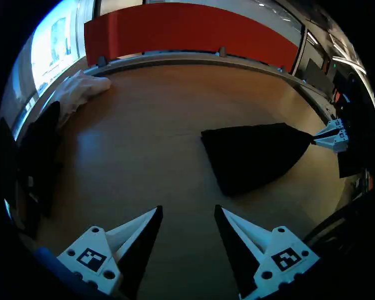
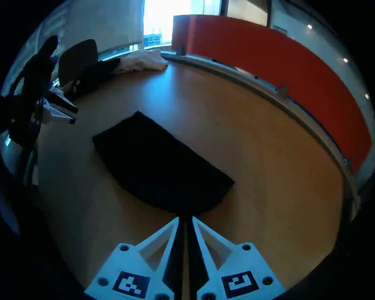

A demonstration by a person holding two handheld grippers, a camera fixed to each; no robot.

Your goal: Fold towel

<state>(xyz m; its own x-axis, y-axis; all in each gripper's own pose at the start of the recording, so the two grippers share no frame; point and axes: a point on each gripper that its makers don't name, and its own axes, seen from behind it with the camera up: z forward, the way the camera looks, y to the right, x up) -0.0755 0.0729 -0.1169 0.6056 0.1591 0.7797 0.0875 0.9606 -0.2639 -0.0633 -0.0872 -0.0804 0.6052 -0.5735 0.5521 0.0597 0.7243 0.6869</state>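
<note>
Pinching one corner of a black towel (image 2: 157,165), the right gripper (image 2: 185,220) has its two fingers (image 2: 212,250) clenched almost together on the cloth's near edge. The left gripper (image 1: 187,207) hovers released, spread wide over bare wood with nothing between its tips.

The towel lies flat about the middle of the tabletop (image 1: 137,150) and tapers to a point where the right gripper grips it. It is well apart from a crumpled white cloth (image 1: 80,87) heaped near a corner of the tabletop beside a dark chair (image 2: 77,57). A red partition (image 1: 187,32) runs along the tabletop's far edge.

The towel looks light, soft and limp, so it should sag and trail rather than hold a shape. The smooth wood will probably let it slide if it is pulled by one corner alone. Its corners appear to be the best handholds. The free corner nearest the left gripper seems the natural second grip, so that one edge can rise level and be laid over. Too shallow a pinch could slip off the hem.

No brand, label or readable writing shows on towel or table. The grippers carry only black-and-white square markers (image 1: 91,258), no words.
</note>
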